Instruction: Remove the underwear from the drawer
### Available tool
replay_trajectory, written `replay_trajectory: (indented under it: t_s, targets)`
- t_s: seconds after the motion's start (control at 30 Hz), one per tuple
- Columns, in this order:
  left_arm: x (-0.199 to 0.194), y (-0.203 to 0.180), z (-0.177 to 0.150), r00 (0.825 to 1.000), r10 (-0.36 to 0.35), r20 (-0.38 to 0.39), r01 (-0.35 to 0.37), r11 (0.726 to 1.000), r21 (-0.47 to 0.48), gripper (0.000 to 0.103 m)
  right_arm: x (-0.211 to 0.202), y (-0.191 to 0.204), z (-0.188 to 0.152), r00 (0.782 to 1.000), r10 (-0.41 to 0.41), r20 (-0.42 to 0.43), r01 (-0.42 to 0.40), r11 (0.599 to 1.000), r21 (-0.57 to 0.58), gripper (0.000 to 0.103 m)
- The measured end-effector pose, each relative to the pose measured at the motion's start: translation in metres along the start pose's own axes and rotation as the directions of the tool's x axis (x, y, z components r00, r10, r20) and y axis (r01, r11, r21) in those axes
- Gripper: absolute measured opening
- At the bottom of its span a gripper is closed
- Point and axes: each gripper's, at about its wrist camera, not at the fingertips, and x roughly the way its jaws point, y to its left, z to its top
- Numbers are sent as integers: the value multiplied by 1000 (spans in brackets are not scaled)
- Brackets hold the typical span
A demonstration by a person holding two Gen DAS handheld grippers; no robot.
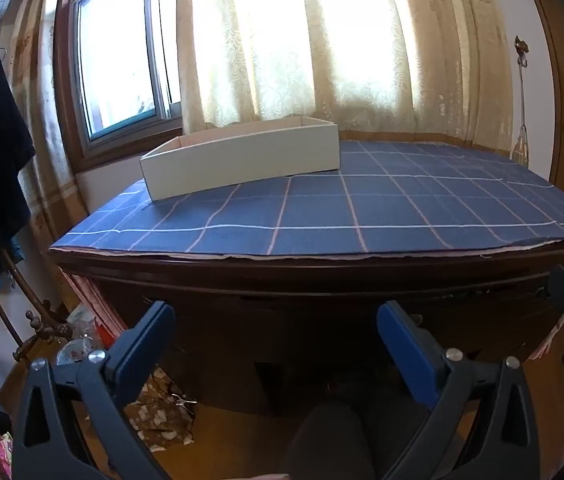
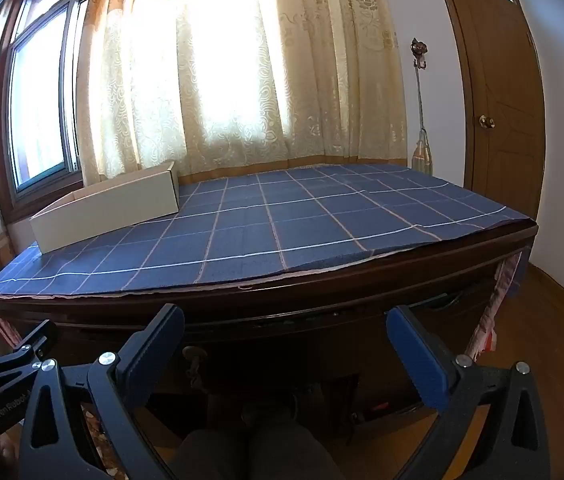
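Before the counter's near edge: I held both tools.
Left tool (image 1: 275, 316): jaws apart, empty.
Right tool (image 2: 285, 320): jaws apart, empty.
Counter's (image 2: 322, 216) far left corner: white box (image 1: 241, 160).

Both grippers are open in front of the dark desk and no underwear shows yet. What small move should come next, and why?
Probably ease the right gripper toward the drawer knob under the desk edge: the drawer front looks closed and both grippers hold nothing.

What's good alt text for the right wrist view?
Open right gripper jaws, empty, hover before a dark wooden desk covered by a blue checked cloth. An open white box sits at its far left, near a sunlit curtain.
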Motion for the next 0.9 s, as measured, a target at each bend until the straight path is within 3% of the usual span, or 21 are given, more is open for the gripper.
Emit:
replay_trajectory:
  t_s: [0.9]
  targets:
    - [4, 2, 4, 1000, -12, -6, 12, 1000, -25, 103, 4, -1, 1, 1000, 1, -9, -1, 1000, 3, 102]
